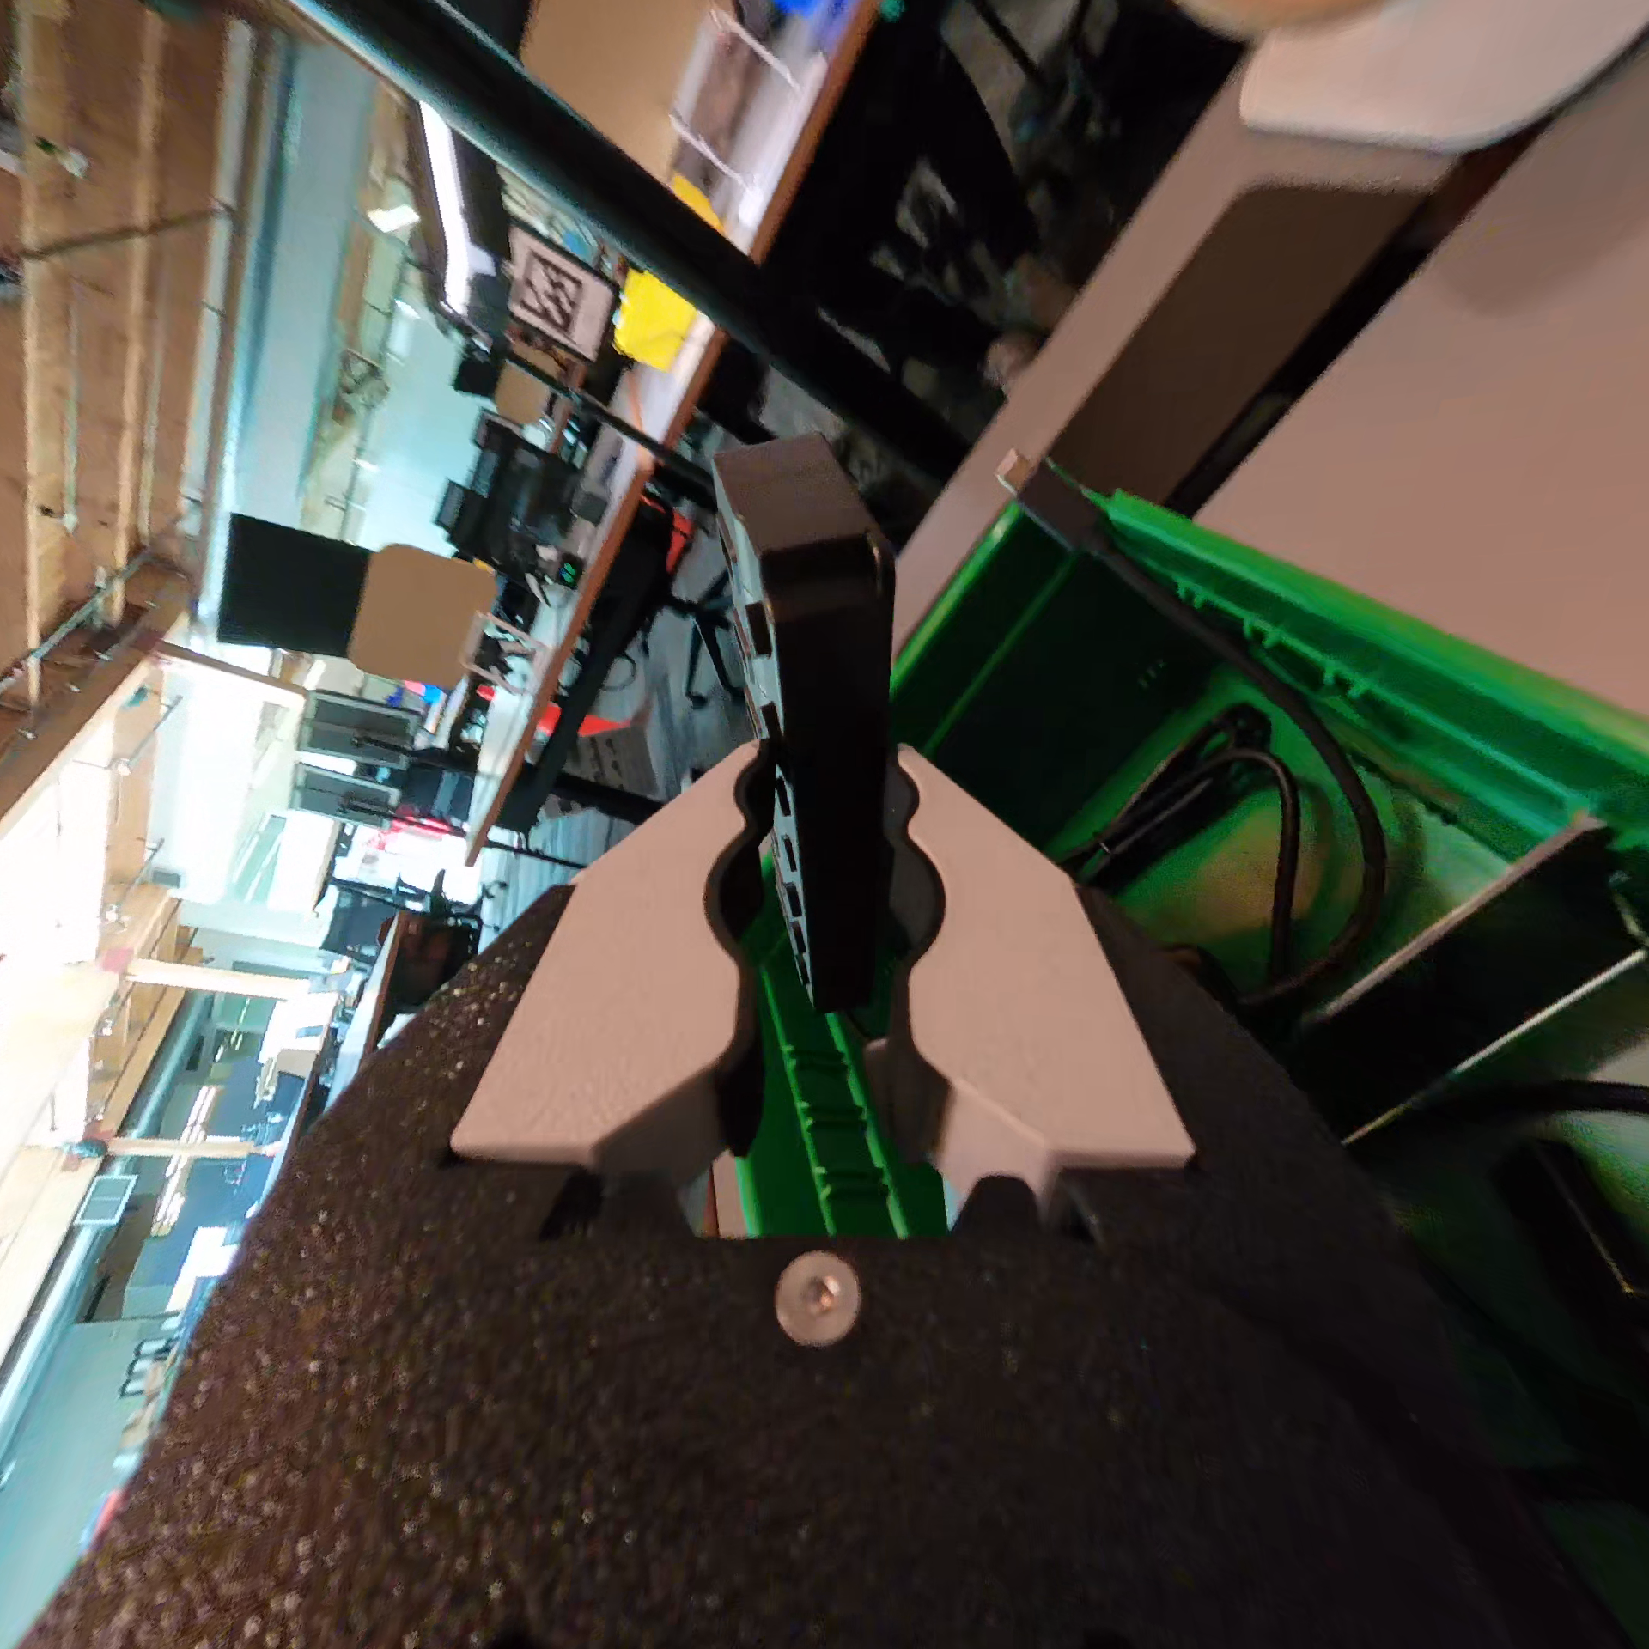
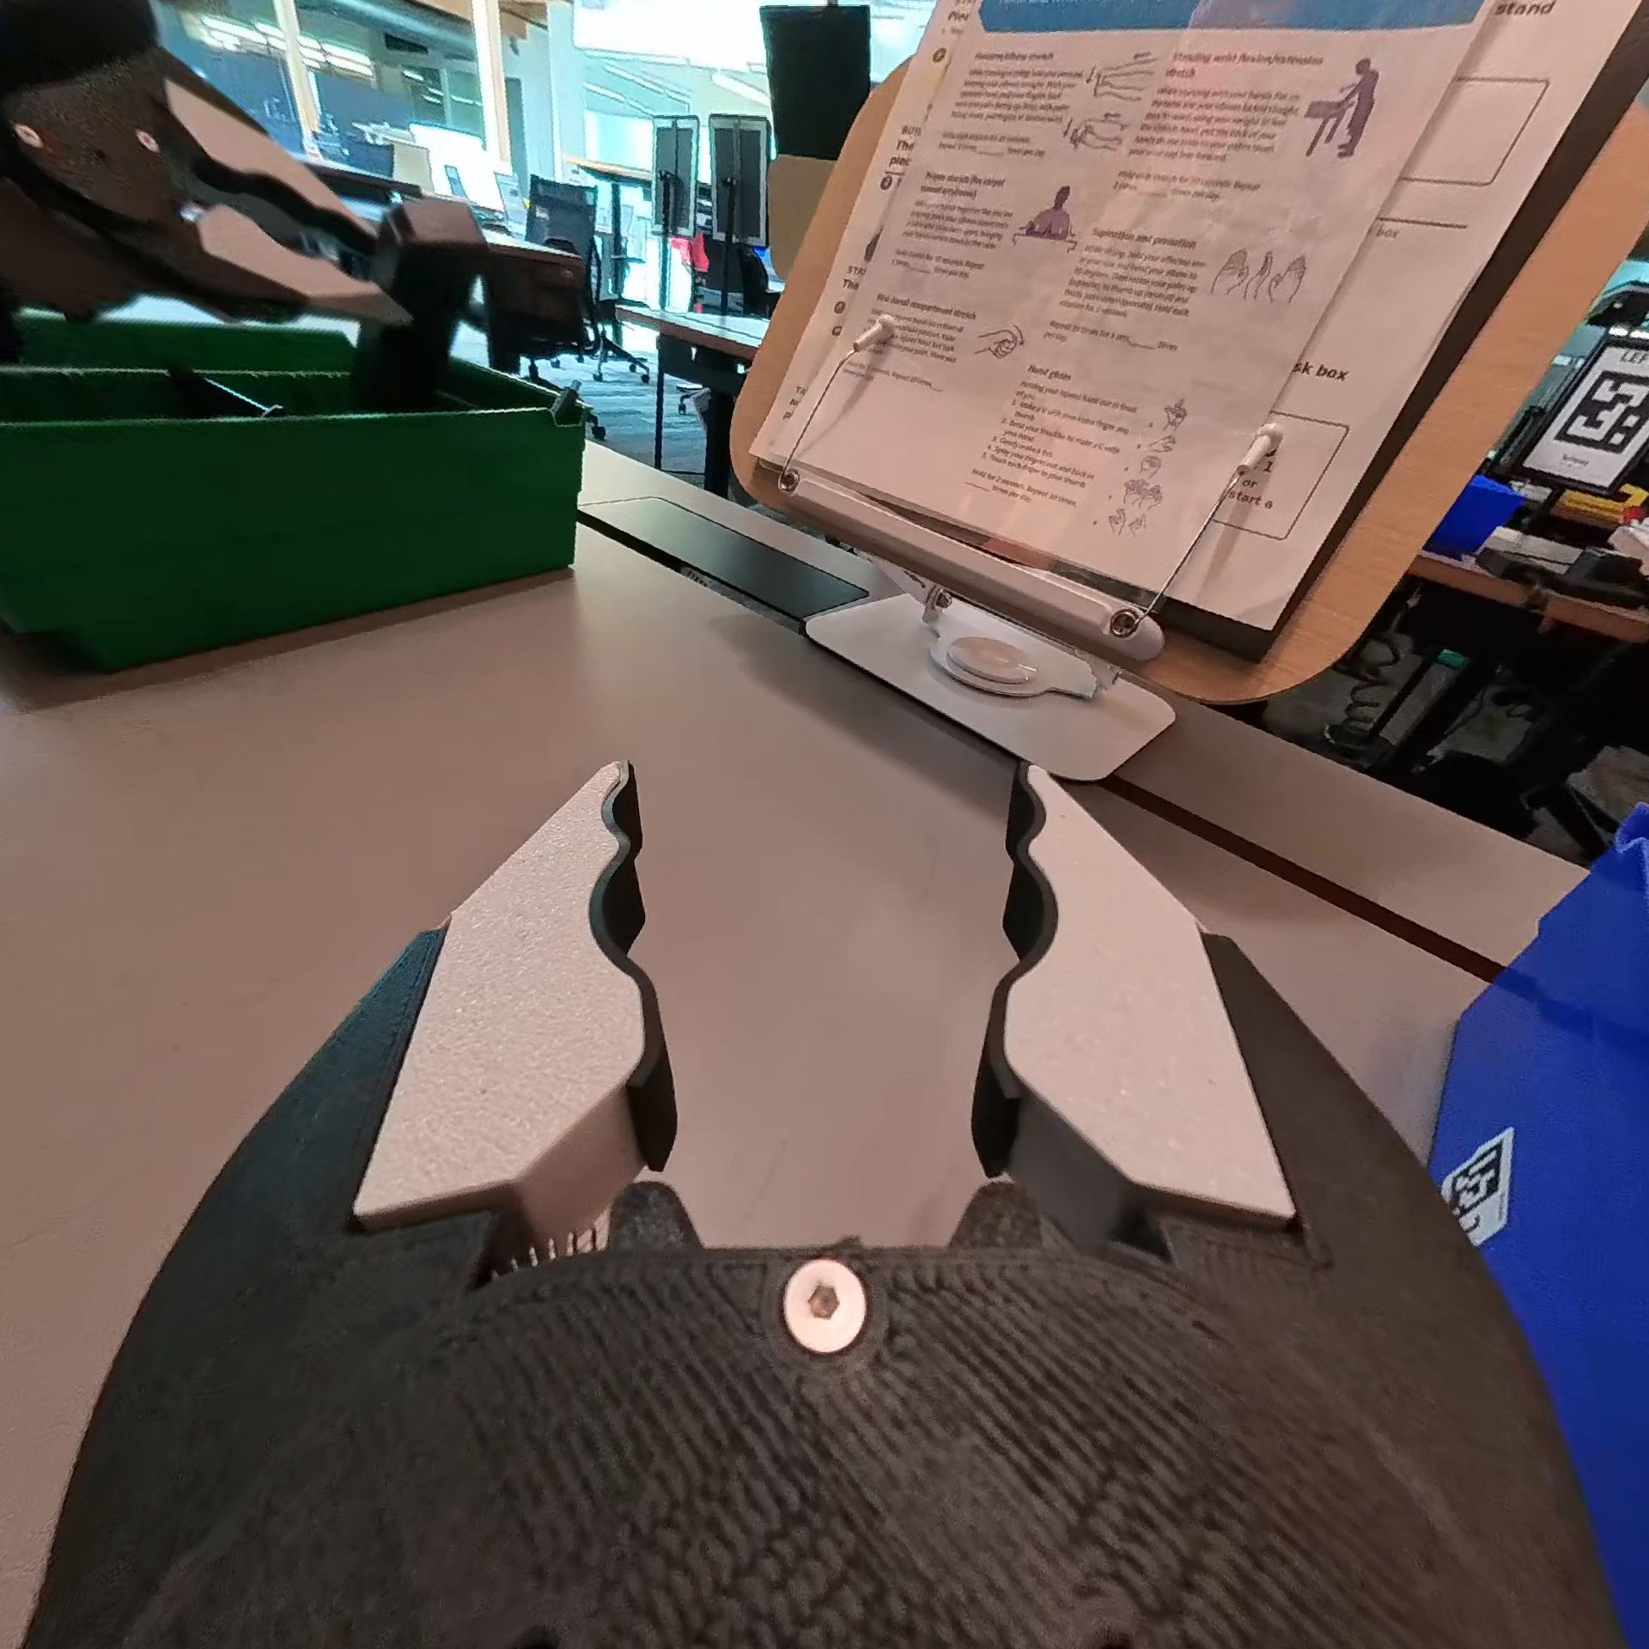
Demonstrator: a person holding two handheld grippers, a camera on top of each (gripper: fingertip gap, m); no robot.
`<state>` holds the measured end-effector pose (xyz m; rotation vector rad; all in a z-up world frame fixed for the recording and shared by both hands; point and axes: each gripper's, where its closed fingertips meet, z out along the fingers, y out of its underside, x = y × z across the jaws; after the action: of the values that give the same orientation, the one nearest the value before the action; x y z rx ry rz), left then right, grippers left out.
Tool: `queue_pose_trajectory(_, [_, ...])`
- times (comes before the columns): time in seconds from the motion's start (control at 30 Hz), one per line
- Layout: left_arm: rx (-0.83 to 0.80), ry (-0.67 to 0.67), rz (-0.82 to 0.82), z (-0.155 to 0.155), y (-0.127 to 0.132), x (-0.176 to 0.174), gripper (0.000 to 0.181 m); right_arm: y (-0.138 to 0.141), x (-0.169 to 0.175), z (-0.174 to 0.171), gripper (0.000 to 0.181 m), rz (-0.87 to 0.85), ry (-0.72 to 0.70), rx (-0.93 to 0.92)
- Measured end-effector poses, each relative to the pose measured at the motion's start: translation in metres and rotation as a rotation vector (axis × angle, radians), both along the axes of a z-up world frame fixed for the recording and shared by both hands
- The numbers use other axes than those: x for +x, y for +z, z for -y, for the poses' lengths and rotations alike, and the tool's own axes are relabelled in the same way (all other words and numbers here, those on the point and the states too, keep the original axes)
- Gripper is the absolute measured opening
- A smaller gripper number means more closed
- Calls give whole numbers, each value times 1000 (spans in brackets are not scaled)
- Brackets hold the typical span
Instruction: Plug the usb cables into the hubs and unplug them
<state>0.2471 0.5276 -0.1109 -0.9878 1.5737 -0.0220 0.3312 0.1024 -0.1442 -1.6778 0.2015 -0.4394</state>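
My left gripper (image 1: pixel 825 785) is shut on a black USB hub (image 1: pixel 816 678), a long slab with a row of ports along one side, held in the air over the green bin (image 1: pixel 1338 660). Black cables (image 1: pixel 1285 857) lie coiled inside the bin. In the right wrist view the left gripper (image 2: pixel 393 268) with the hub (image 2: pixel 419 303) shows at the far left above the same green bin (image 2: pixel 294 500). My right gripper (image 2: pixel 821 803) is open and empty, low over the grey table (image 2: pixel 446 758).
A document stand (image 2: pixel 1071 357) holding printed sheets stands on a white base (image 2: pixel 1008 705) at the back right of the table. A blue bin (image 2: pixel 1553 1115) sits at the right edge. A black panel (image 2: pixel 723 553) is set into the table behind.
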Motion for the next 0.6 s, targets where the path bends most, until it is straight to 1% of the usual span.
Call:
queue_pose_trajectory(0.07, [26, -32, 79, 12, 27, -5, 22, 1, -2, -1, 82, -19, 15, 18])
queue_pose_trajectory(0.17, [105, -104, 209, 38, 85, -11, 22, 5, -8, -4, 82, -70, 58, 57])
queue_pose_trajectory(0.3, [275, -219, 343, 92, 161, -21, 21, 9, -24, -12, 89, -209, 178, 138])
queue_pose_trajectory(0.37, [391, -244, 376, 119, 189, -26, 22, 16, -34, -15, 89, -264, 246, 187])
queue_pose_trajectory(0.43, [481, -277, 413, 148, 208, -31, 21, 25, -39, -15, 90, -274, 273, 233])
queue_pose_trajectory(0.47, [532, -303, 423, 165, 214, -33, 22, 30, -42, -15, 90, -274, 287, 261])
queue_pose_trajectory(0.53, [640, -345, 438, 200, 221, -37, 21, 43, -54, -15, 89, -296, 359, 327])
queue_pose_trajectory(0.6, [794, -363, 457, 233, 230, -43, 21, 54, -63, -14, 87, -329, 425, 390])
